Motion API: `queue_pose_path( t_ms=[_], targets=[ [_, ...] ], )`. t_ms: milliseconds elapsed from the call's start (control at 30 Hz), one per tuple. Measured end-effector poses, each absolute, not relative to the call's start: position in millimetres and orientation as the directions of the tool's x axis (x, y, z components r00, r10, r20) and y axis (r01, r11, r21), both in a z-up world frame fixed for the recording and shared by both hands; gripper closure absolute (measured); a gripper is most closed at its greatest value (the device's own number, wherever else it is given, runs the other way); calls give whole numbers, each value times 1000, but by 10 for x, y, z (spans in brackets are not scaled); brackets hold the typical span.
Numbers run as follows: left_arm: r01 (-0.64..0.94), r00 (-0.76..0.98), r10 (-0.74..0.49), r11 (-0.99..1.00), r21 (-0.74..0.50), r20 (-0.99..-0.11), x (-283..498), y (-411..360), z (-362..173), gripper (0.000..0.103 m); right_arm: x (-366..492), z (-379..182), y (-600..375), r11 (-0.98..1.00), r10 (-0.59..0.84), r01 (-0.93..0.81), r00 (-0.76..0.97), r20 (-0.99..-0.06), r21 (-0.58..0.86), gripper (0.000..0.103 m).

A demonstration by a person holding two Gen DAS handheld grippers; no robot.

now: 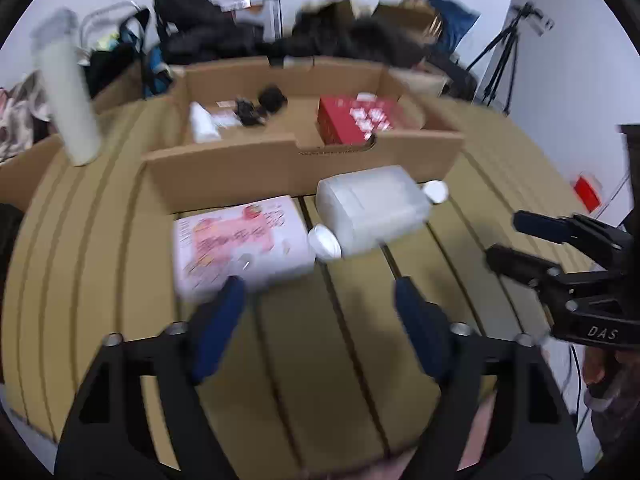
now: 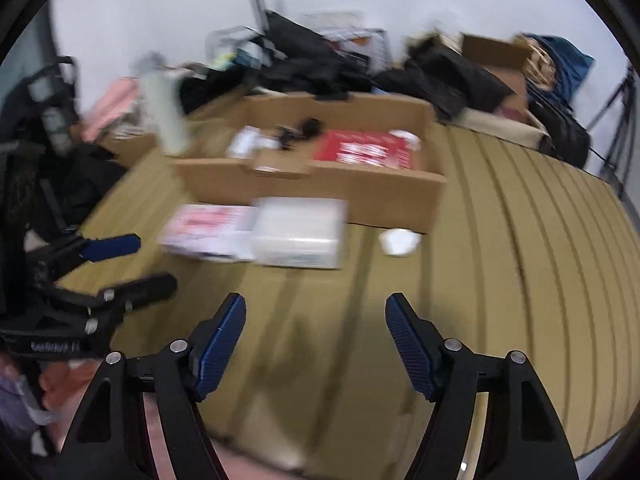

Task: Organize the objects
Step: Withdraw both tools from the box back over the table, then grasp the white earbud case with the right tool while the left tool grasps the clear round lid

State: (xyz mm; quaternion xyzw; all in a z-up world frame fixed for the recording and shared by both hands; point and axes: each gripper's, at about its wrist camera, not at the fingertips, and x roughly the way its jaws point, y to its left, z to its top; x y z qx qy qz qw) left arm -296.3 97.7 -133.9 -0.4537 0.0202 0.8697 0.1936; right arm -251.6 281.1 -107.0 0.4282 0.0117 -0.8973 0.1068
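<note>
A pink-and-white packet (image 1: 240, 242) (image 2: 208, 228) lies on the slatted table in front of the cardboard box (image 1: 280, 164) (image 2: 360, 196). A clear plastic container (image 1: 374, 208) (image 2: 300, 232) with a white cap (image 1: 324, 242) lies beside it on the right. A small white lid (image 1: 436, 191) (image 2: 398, 242) lies further right. The box holds a red carton (image 1: 354, 122) (image 2: 364, 150), a white item (image 1: 202, 122) and black items (image 1: 260, 106). My left gripper (image 1: 320, 292) (image 2: 136, 260) is open and empty, just short of the packet. My right gripper (image 2: 316, 308) (image 1: 508, 236) is open and empty.
A tall pale cylinder (image 1: 68, 92) (image 2: 166, 112) stands left of the box. Dark bags and clothes (image 1: 320, 40) pile up behind the table. A tripod (image 1: 504, 56) stands at the far right. The table's slatted top (image 2: 520, 240) stretches to the right.
</note>
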Motion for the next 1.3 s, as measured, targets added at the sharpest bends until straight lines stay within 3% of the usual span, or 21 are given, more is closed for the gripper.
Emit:
queue_pose_path(
  t_ms=[167,200,233,267,400,533,867,1100,1167,1200,1267,1300],
  targets=[
    [-306,-481,283,-941,-143,-830,-3348,1157,-1570,59,-2872,-1235,3179,-987,-156,130,-590,-792,98,41],
    [-314,-494,283,-940,-134,-822,-3341,1178,-1568,80,-2947,-1274,3215,-987,-159,123,-587,-794,106,43],
    [-321,-486,284,-938,-134,-826,-3336,1186,-1586,92,-3022,-1306,3242,-986,-164,121,-587,-793,114,46],
    [-321,-485,280,-938,-129,-828,-3309,1189,-1608,96,-3094,-1333,3255,-985,-169,122,-587,-792,120,48],
    [-323,-495,290,-937,-136,-819,-3241,1164,-1610,98,-3339,-1445,3190,-987,-158,129,-593,-790,101,53],
    [-309,-478,302,-937,-163,-825,-3260,1128,-1611,103,-3456,-1606,3104,-989,-132,133,-571,-810,68,74],
    [-210,-472,307,-950,-233,-826,-3435,959,-1490,103,-3081,-1503,3125,-984,-166,146,-592,-789,97,75],
    [-339,-439,341,-920,-199,-831,-3597,1501,-1530,102,-2872,-1382,3275,-984,-178,111,-604,-777,139,75],
    [-384,-421,378,-898,-215,-825,-3569,1605,-1544,91,-2829,-1366,3355,-984,-177,96,-605,-776,149,75],
    [-380,-433,381,-899,-218,-817,-3567,1589,-1549,71,-2817,-1358,3378,-984,-175,90,-607,-775,151,75],
    [-326,-485,350,-923,-205,-801,-3594,1494,-1593,43,-2796,-1333,3430,-984,-177,90,-610,-772,155,75],
    [-300,-498,315,-937,-181,-808,-3624,1449,-1643,45,-2786,-1319,3451,-984,-175,88,-613,-770,154,75]
  ],
)
